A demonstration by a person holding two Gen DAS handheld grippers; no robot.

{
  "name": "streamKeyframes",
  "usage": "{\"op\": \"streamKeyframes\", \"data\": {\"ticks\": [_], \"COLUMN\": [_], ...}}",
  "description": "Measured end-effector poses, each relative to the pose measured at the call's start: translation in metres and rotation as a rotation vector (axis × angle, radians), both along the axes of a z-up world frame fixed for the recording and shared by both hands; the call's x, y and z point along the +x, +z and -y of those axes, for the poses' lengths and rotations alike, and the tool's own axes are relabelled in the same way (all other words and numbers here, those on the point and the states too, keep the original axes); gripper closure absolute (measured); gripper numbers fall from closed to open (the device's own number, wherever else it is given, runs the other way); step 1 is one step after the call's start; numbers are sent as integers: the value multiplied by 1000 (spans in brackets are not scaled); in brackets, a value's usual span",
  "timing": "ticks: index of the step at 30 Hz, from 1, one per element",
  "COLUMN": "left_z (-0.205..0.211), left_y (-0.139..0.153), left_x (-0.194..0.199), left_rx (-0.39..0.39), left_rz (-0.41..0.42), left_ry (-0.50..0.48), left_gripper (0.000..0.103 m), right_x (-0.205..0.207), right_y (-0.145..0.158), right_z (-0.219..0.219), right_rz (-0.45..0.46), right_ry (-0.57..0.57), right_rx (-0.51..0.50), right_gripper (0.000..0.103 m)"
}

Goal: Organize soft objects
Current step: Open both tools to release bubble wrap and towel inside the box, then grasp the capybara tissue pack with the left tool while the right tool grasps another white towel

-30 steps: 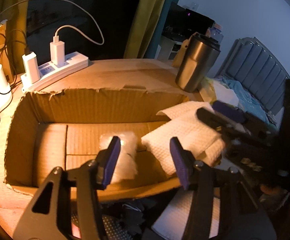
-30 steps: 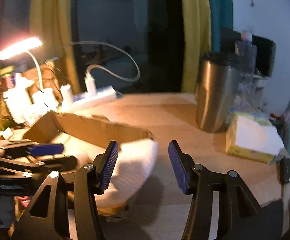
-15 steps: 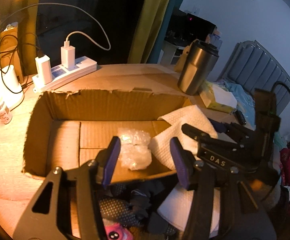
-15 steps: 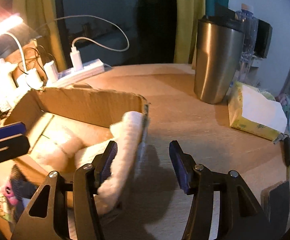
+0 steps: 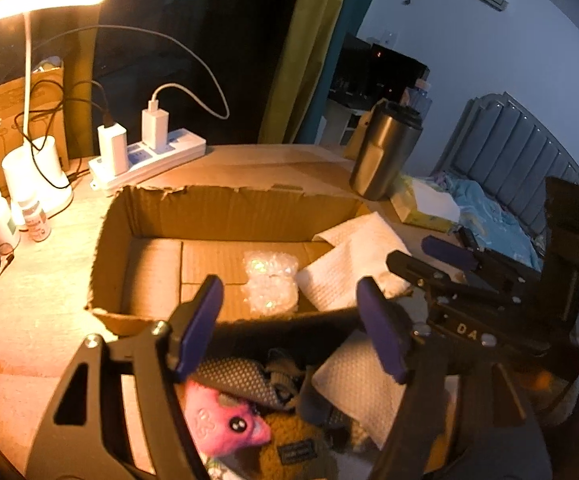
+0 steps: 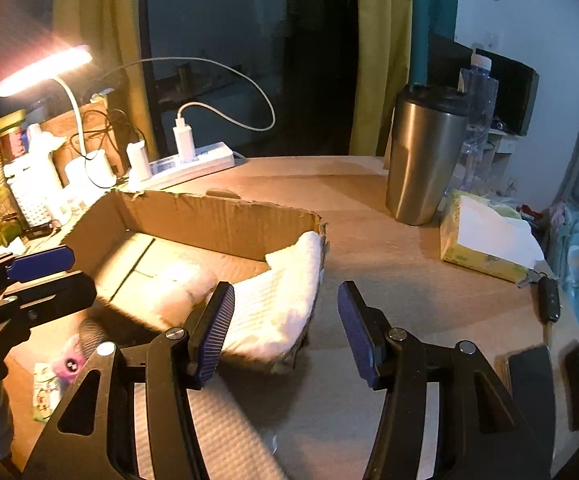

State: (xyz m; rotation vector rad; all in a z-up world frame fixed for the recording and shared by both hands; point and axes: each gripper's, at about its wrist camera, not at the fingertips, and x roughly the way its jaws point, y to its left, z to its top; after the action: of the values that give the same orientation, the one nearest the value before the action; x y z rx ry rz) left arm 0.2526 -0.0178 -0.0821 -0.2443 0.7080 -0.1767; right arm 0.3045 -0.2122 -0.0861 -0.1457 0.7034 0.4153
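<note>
An open cardboard box (image 5: 225, 204) (image 6: 217, 216) sits on the desk. Inside lie a clear bubble-wrap pack (image 5: 272, 286) and a white quilted cloth (image 5: 349, 268) (image 6: 285, 300) draped over the right wall. My left gripper (image 5: 289, 330) is open and empty, above the box's near wall. Below it lie a pink plush toy (image 5: 225, 420), a grey dotted fabric item (image 5: 245, 380) and a white cloth (image 5: 365, 384). My right gripper (image 6: 285, 328) is open and empty, just right of the box, over another white cloth (image 6: 217, 432).
A steel tumbler (image 6: 425, 156), a tissue box (image 6: 485, 236), a car key (image 6: 549, 300) and phones (image 6: 529, 384) stand to the right. A power strip with chargers (image 5: 145, 156), a desk lamp (image 5: 29, 4) and small bottles (image 5: 33, 216) are at the back left.
Both grippers have pulled back and up from the box. The white cloth stays draped over the box's right wall. The pile of soft things in front of the box has come into view.
</note>
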Motion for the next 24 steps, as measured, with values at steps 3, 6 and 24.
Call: {"op": "streamKeyframes", "data": {"ticks": [3,6,24], "left_z": [-2,-5,-41], "left_y": [2,3,-14], "left_x": [-9,-17,-64], "left_rx": [-6,-8,15], "left_rz": [11,18,3], "left_ry": [0,1,77], "left_gripper": [32,32,32], "right_x": [-13,-27,-72], "right_y": [6,12,10], "right_z": [-2,-6,-32], "right_rz": [12,24,17], "right_ry": [13,24,75], "right_rx": [8,15,-8], "right_gripper": [46,46,46]}}
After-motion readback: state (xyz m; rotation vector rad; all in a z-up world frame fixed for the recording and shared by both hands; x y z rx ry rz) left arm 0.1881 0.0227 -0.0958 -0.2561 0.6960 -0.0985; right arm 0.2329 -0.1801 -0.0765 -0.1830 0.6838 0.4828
